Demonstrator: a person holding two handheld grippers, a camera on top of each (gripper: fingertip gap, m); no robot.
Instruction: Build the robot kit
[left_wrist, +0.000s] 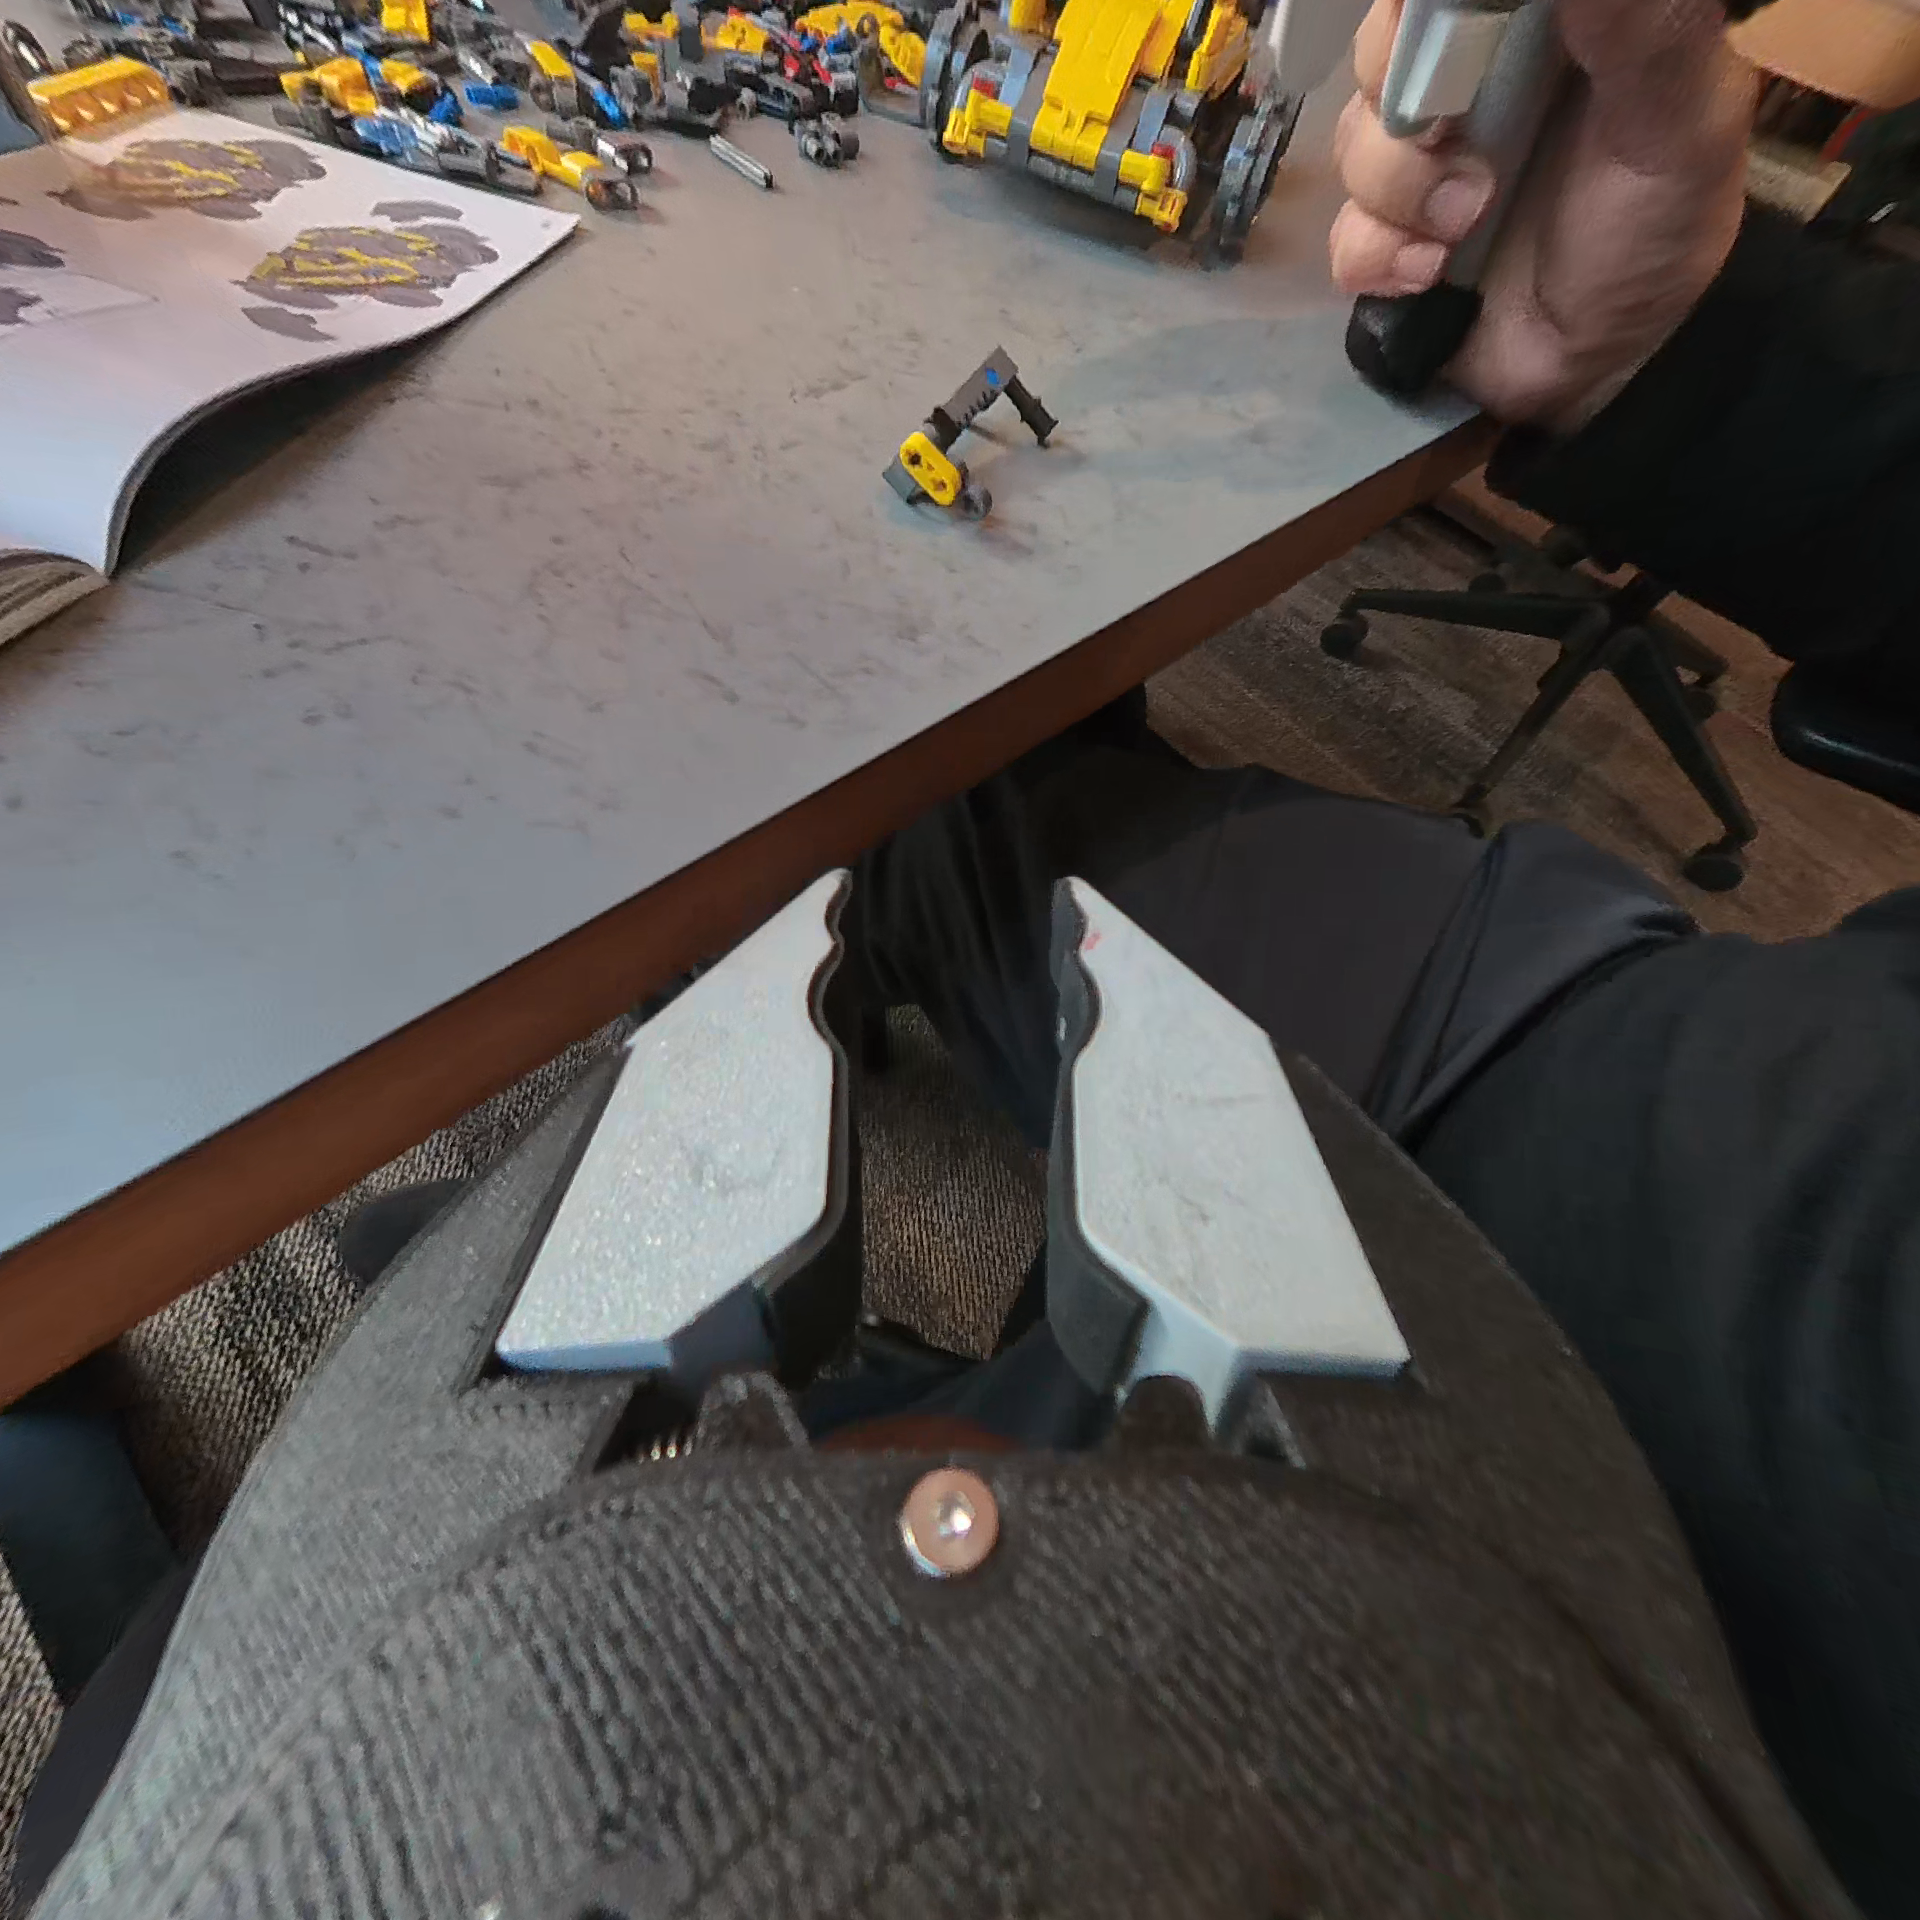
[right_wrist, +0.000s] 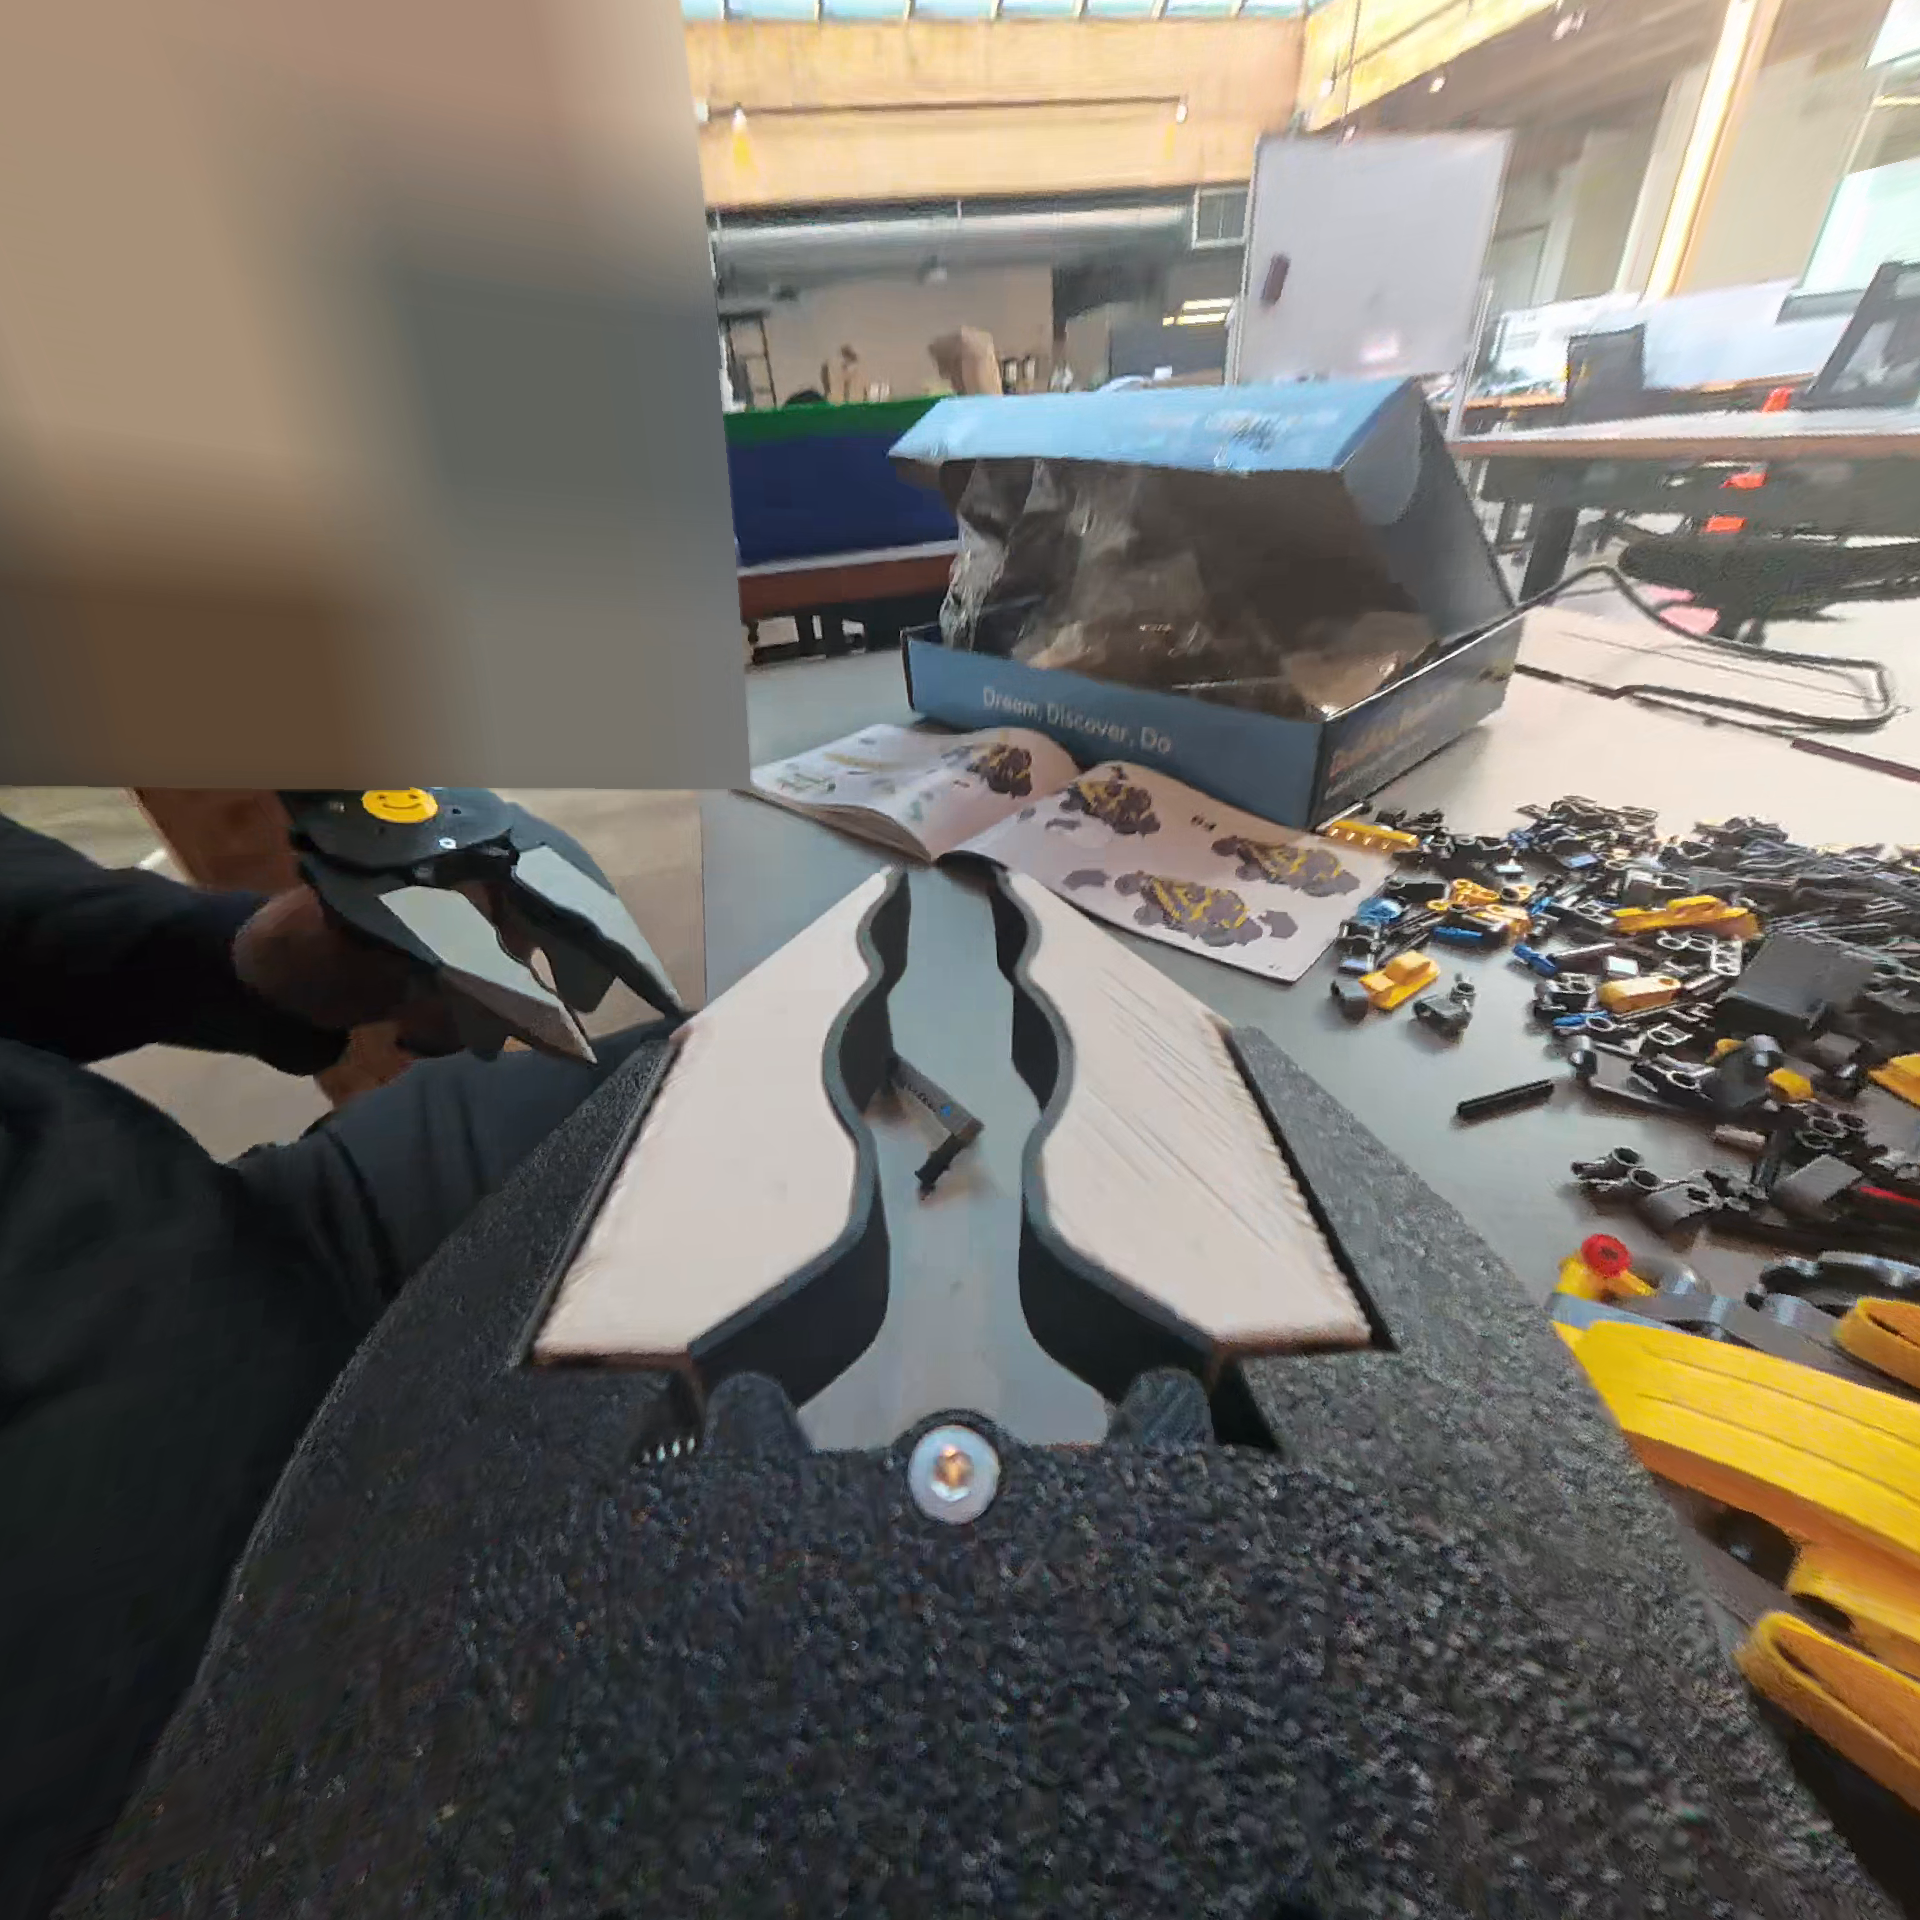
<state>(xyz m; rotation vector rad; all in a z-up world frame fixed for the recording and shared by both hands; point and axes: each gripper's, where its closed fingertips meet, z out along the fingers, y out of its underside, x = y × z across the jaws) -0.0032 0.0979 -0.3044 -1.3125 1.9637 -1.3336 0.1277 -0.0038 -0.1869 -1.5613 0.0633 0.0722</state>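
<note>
A small grey, yellow and blue brick assembly (left_wrist: 971, 442) lies on the grey table (left_wrist: 520, 623) near its front edge. My left gripper (left_wrist: 956, 904) is open and empty, held below the table edge over a person's lap. It also shows at the left of the right wrist view (right_wrist: 629, 1034). My right gripper (right_wrist: 948, 883) is open and hovers above the table. The small assembly (right_wrist: 935, 1122) shows in the gap between its fingers, lying on the table and not gripped. A hand (left_wrist: 1538, 208) holds the right gripper's handle at the table corner.
A partly built yellow and grey vehicle (left_wrist: 1101, 94) stands at the back. A pile of loose pieces (right_wrist: 1683, 997) spreads to the right. An open instruction booklet (right_wrist: 1049, 821) and an open blue box (right_wrist: 1247, 582) lie beyond. An office chair base (left_wrist: 1579, 665) stands on the carpet. The gap from one gripper's tips to the other's is roughly 20 cm.
</note>
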